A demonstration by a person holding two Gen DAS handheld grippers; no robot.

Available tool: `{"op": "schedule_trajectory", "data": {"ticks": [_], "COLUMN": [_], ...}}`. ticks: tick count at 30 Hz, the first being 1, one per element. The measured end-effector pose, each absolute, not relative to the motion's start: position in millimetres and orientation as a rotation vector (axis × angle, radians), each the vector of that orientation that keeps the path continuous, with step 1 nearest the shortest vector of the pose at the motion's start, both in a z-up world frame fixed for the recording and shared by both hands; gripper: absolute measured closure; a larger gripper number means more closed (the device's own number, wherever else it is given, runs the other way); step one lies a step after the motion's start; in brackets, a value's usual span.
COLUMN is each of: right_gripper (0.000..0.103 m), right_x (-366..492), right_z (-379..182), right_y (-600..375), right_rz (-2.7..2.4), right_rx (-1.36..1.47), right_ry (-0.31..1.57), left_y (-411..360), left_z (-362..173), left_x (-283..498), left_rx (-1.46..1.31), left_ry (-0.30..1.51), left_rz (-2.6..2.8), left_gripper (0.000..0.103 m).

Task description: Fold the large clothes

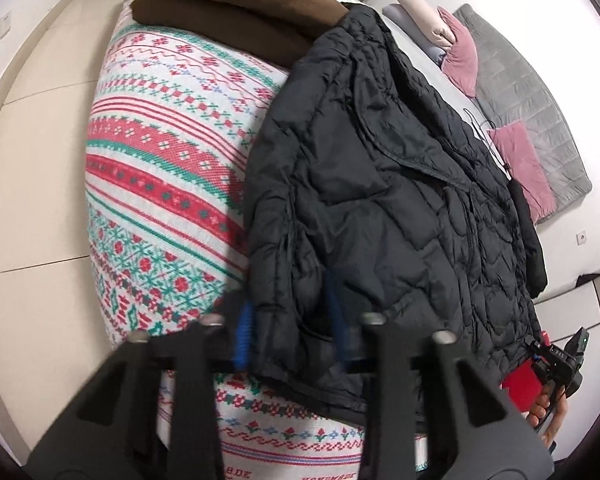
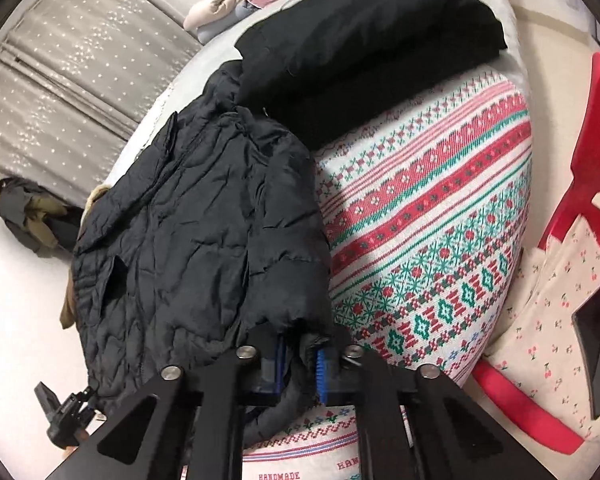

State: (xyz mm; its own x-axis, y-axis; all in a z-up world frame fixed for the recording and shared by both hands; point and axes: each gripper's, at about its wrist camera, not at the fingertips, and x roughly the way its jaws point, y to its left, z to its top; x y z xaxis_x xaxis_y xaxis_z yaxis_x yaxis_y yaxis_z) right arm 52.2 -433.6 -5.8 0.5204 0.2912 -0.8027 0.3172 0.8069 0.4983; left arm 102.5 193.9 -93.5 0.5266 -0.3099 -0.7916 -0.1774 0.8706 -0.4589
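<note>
A black quilted puffer jacket [image 1: 384, 200] lies on a patterned red, green and white blanket [image 1: 160, 168]. My left gripper [image 1: 292, 336] has its blue pads around the jacket's lower edge, with fabric between them. In the right wrist view the jacket [image 2: 188, 232] lies left of centre on the blanket [image 2: 428, 248]. My right gripper [image 2: 300, 368] is shut on the jacket's sleeve cuff [image 2: 308, 340]. The right gripper also shows at the lower right of the left wrist view [image 1: 556, 360], and the left gripper at the lower left of the right wrist view [image 2: 66, 416].
A folded brown garment [image 1: 240, 4] and a folded black garment [image 2: 364, 48] lie at the blanket's far end. Pink cushions [image 1: 460, 52] and a grey quilt [image 1: 540, 112] lie beyond. A red plastic chair [image 2: 596, 152] with floral fabric [image 2: 548, 312] stands right. Dark clothes [image 2: 28, 216] lie left.
</note>
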Motion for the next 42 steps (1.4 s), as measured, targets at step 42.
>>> {"op": "schedule_trajectory", "data": {"ticks": [42], "right_gripper": [0.099], "right_x": [-50.3], "right_z": [63.8], "right_y": [-456.9], "right_rz": [0.212], "right_rx": [0.939], "right_ry": [0.716], "left_y": [209.6], "left_z": [-0.7], "left_x": [-35.1], "left_rx": [-0.636], "left_ry": [0.954], "left_rz": [-0.192], "left_gripper": [0.095]}}
